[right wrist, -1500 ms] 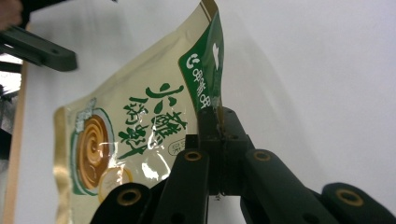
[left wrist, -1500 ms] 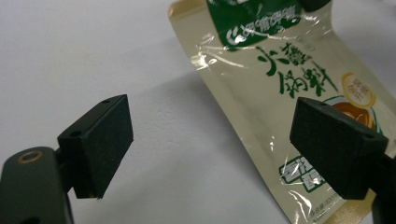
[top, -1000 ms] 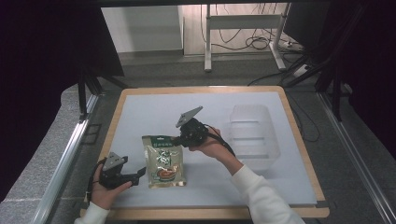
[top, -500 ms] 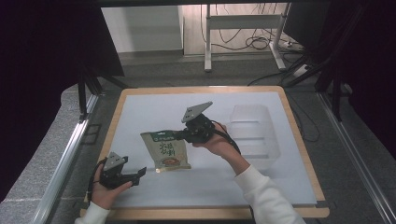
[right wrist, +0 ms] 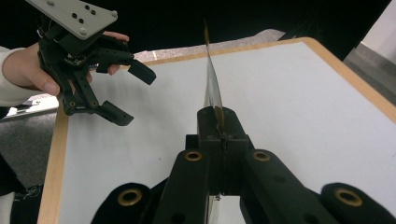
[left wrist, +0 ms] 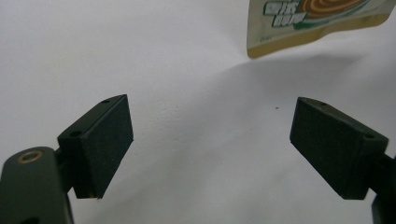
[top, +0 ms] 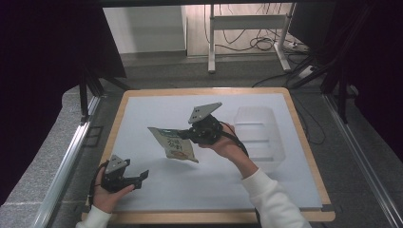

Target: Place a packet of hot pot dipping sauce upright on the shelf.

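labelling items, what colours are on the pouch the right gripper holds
Tan pouch with green lettering and a brown swirl; left gripper view shows it best.

My right gripper (right wrist: pixel 219 116) pinches the pouch (right wrist: pixel 211 79) edge-on in its own view, so I can't see the print. In the left gripper view the pouch (left wrist: pixel 317 21) is cut off at the top edge, lettering too blurred to read. From above, the clear tub (top: pixel 259 135) blurs against the table (top: pixel 304 142).

Even overhead light (soft shadows, dark surroundings)
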Action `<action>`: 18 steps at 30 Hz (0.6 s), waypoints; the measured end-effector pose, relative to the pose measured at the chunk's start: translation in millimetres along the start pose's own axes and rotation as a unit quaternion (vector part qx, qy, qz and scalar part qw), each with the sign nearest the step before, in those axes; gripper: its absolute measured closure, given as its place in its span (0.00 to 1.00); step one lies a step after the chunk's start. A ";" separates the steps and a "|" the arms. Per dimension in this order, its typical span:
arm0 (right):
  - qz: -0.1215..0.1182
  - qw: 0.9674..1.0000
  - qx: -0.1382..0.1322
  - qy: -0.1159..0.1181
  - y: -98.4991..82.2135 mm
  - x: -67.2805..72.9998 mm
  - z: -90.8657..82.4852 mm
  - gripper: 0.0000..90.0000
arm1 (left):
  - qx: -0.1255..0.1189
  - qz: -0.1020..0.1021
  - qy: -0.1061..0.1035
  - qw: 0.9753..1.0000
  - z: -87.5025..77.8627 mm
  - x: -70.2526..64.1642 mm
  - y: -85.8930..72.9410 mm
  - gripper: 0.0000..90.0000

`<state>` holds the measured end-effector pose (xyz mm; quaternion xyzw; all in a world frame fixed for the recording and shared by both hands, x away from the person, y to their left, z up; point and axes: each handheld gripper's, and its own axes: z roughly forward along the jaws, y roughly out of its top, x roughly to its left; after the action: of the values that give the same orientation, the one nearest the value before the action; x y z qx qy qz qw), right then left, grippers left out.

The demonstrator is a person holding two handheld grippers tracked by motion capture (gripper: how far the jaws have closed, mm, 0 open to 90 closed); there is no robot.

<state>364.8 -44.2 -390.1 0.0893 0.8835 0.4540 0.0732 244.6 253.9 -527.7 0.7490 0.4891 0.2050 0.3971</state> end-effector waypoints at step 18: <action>0.003 1.000 -0.020 -0.015 0.7 -3.9 -25.5 1.00 | 0.003 0.000 0.001 1.000 1.9 0.8 -0.7 0.15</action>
<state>363.3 -64.8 -374.7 0.0969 0.8727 0.4706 0.0865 245.9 254.0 -529.5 0.7498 0.4901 0.2042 0.3948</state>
